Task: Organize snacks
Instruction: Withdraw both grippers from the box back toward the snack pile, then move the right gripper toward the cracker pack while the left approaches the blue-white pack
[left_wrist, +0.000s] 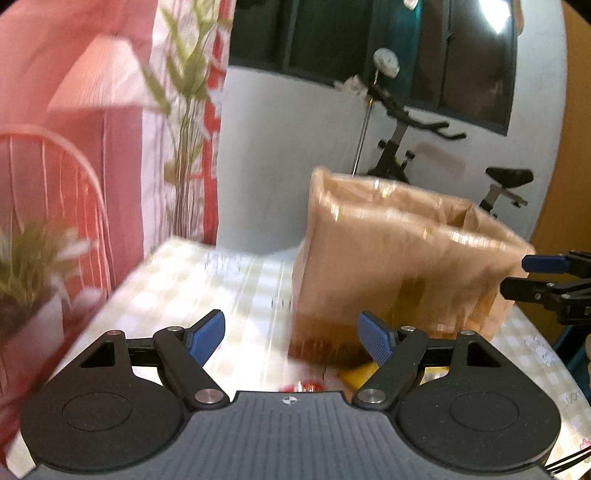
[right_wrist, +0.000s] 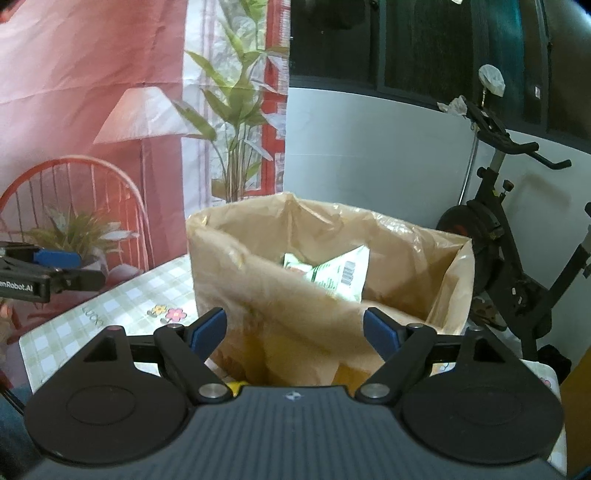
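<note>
A tall brown paper bag lined with clear plastic (right_wrist: 325, 295) stands on the green-and-white checked tablecloth (right_wrist: 122, 306), and inside it a white-and-green snack packet (right_wrist: 332, 273) shows a barcode and green print too small to read. The right gripper (right_wrist: 295, 334) hovers just before the bag with its blue-padded jaws spread and empty, and the left gripper (left_wrist: 291, 338) (its view is smeared) is likewise released, holding nothing. On the left gripper's black side, seen from the right, white lettering reads "enRobot.AI", cut off at the edge; faint writing on the cloth beside printed flowers (right_wrist: 168, 312) is illegible.
</note>
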